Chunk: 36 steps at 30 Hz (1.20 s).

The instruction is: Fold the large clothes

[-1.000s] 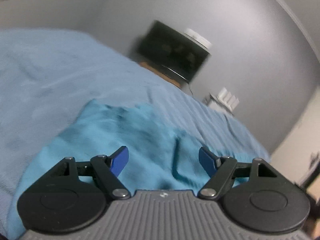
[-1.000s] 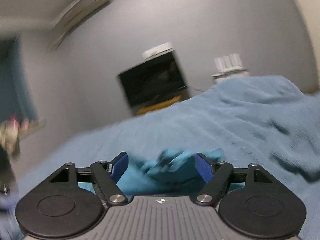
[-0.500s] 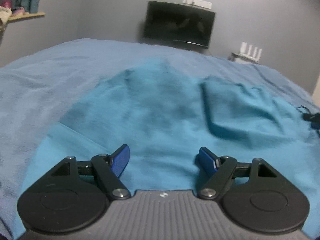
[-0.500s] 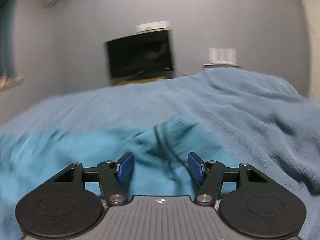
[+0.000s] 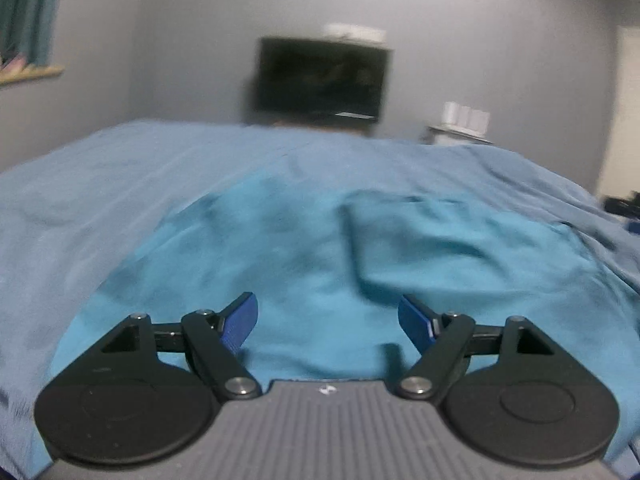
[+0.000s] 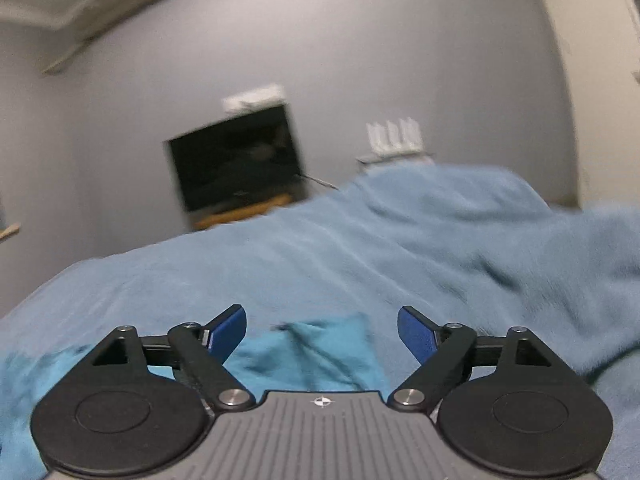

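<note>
A teal garment [image 5: 312,264] lies spread on the blue-blanketed bed, with a folded-over flap [image 5: 460,240] on its right side. My left gripper [image 5: 327,320] is open and empty, low over the garment's near edge. In the right wrist view a corner of the teal garment [image 6: 320,352] shows between the fingers of my right gripper [image 6: 321,330], which is open and empty just above it. The rest of the garment is hidden behind the gripper bodies.
The blue blanket [image 5: 120,184] covers the whole bed and bunches up at the right [image 6: 520,256]. A dark TV [image 5: 320,80] stands against the grey wall beyond the bed, with a white router [image 6: 394,136] beside it. A curtain [image 5: 28,12] hangs at far left.
Both views are blurred by motion. The left gripper drew back a little and stays over the garment. The right gripper opened wider and tilted up, so less of the garment shows.
</note>
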Available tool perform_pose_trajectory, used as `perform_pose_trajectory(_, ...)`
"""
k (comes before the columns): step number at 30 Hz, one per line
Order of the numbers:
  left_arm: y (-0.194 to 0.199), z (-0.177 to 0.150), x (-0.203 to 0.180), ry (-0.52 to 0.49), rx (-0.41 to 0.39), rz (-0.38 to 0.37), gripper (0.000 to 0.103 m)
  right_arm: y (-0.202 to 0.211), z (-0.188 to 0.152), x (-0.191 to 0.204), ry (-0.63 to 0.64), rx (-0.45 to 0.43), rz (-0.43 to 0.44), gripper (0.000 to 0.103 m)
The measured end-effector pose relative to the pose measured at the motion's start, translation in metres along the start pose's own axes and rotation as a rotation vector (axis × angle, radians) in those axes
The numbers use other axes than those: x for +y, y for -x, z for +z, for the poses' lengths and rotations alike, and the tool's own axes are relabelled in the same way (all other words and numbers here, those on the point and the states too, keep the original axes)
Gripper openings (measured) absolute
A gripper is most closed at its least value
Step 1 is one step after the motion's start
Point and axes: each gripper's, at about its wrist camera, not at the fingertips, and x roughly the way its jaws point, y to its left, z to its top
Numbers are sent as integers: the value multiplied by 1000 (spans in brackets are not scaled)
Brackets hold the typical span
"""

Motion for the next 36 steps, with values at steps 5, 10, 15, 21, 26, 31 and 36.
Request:
perform_pose_trajectory(5, 0, -11, -37, -109, 31, -106, 79, 5, -34, 69, 248, 77, 224, 88)
perform_pose_trajectory(10, -23, -34, -40, -116, 146, -96, 82, -7, -85, 116, 513, 188, 229, 85)
perform_pose_trajectory(15, -45, -46, -42, -165, 207, -75, 84, -45, -105, 103, 458, 265, 201, 97)
perform_pose_trajectory(21, -43, -50, -43, -168, 184, -56, 85, -43, -114, 95, 438, 224, 184, 101)
perform_pose_trajectory(26, -17, -49, -32, -168, 203, -12, 85, -3, -106, 79, 387, 238, 139, 101)
perform_pose_trajectory(31, 14, -55, -16, -131, 220, 52, 85, 31, -107, 61, 311, 297, 73, 101)
perform_pose_trajectory(36, 45, -67, 2, -49, 250, 99, 91, 70, -114, 29, 196, 363, 35, 101)
